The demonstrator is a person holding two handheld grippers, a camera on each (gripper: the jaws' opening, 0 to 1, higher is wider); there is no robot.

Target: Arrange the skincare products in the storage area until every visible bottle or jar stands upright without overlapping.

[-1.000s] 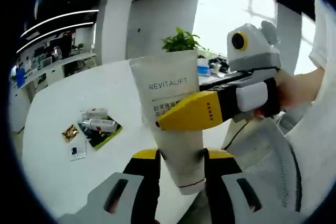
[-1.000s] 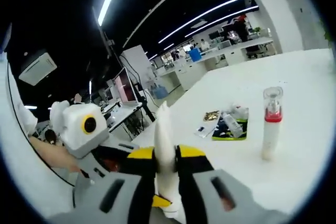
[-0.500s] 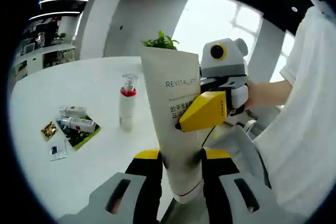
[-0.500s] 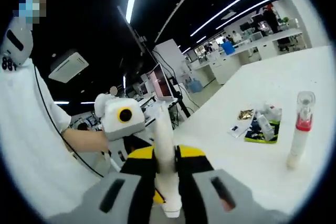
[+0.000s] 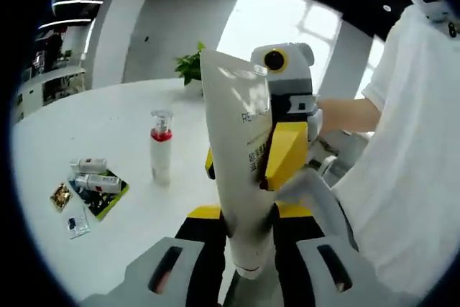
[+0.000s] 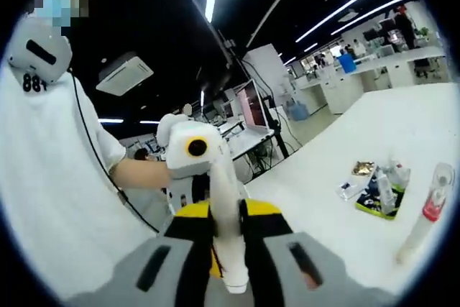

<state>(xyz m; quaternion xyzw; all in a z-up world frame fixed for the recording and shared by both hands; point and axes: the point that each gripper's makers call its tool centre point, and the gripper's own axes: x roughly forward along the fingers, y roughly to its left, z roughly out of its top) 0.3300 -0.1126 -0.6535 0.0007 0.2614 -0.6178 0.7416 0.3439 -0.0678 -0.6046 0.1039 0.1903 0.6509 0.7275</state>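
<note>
Tube point(image 5: 241, 170), big and white, is up in the air over the white table point(image 5: 93, 127), pinched by both the left gripper point(image 5: 241, 231) and right gripper point(image 6: 228, 231), and next needs standing up near the pump bottle point(image 5: 160, 147).

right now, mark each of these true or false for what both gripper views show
1. Both grippers clamp the white Revitalift tube. True: the left gripper grips near its cap end, the right gripper higher up.
2. The pump bottle with the red collar lies on its side. False: it stands upright on the white table.
3. The tube rests on the table. False: it is held in the air.
4. Small tubes lie on a dark mat beside the pump bottle. True.
5. A green plant stands behind the tube. True.
</note>
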